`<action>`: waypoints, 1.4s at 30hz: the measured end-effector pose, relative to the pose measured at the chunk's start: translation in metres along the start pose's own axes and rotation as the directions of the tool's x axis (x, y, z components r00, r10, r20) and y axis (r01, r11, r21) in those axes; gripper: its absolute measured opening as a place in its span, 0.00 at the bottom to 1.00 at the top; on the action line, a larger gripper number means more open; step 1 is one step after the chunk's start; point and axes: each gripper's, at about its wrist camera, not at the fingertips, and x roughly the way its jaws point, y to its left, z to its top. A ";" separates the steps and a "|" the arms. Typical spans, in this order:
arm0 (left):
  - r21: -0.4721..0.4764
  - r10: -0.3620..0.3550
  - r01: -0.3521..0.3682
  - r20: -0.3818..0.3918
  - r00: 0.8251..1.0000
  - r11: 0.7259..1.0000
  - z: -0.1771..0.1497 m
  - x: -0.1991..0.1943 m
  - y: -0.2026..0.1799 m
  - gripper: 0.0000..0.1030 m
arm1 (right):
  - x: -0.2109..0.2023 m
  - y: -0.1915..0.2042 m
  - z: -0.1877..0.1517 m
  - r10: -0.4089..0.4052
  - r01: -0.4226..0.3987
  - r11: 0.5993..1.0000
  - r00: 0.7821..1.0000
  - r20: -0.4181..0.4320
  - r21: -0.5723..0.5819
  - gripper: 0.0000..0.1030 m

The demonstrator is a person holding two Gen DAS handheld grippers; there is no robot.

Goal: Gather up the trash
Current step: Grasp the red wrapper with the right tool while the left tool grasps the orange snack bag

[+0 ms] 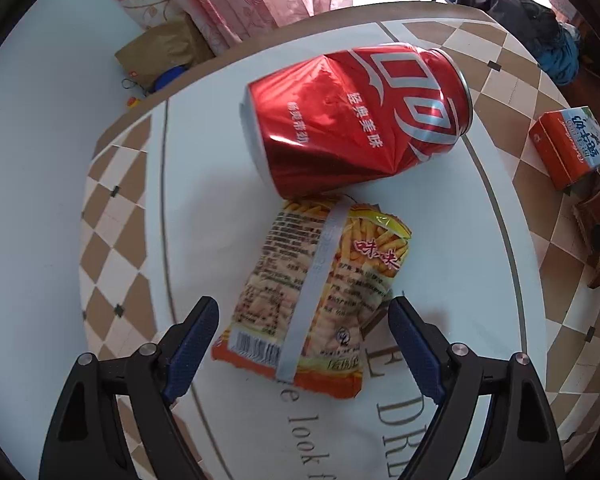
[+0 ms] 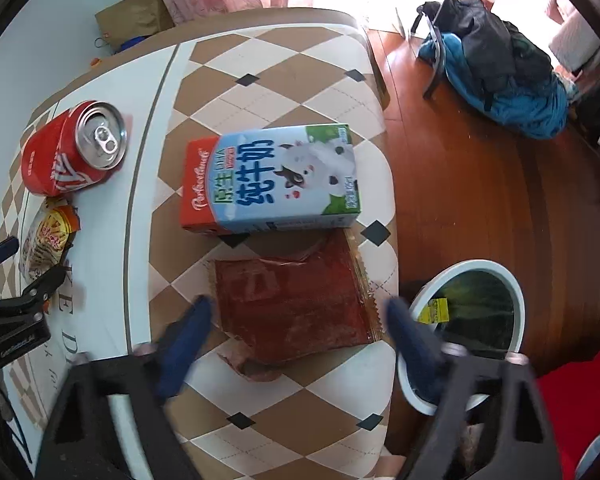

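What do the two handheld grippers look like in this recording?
Both match: the left gripper and right gripper have black angular plastic arms with triangular cut-outs, silver round pivot bolts, and dark blue textured pads on the fingers. Red fabric, possibly clothing, shows at the right wrist view's edge.

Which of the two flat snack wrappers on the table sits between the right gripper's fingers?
The dark red wrapper, lying just in front of the milk carton. The other, a yellow-orange snack bag, lies by the red can, between the left gripper's fingers.
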 end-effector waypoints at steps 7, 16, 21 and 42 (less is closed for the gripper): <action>-0.077 -0.045 0.047 0.035 0.998 0.996 -0.016 -0.005 0.006 0.53 | -0.011 0.020 -0.016 0.026 -0.026 0.998 1.000 0.013 -0.053 0.46; -0.261 -0.088 0.098 0.048 0.995 0.960 -0.066 -0.024 0.015 0.41 | -0.034 0.028 -0.047 0.163 -0.162 0.986 0.986 0.044 -0.031 0.30; -0.328 -0.107 0.128 0.083 0.991 0.936 -0.084 -0.041 0.019 0.41 | -0.056 0.019 -0.057 0.195 -0.194 0.981 0.975 0.108 -0.012 0.28; -0.309 -0.020 0.074 0.175 0.984 0.948 -0.071 -0.074 0.018 0.41 | -0.011 0.029 -0.026 0.086 -0.082 0.995 0.994 0.061 -0.057 0.38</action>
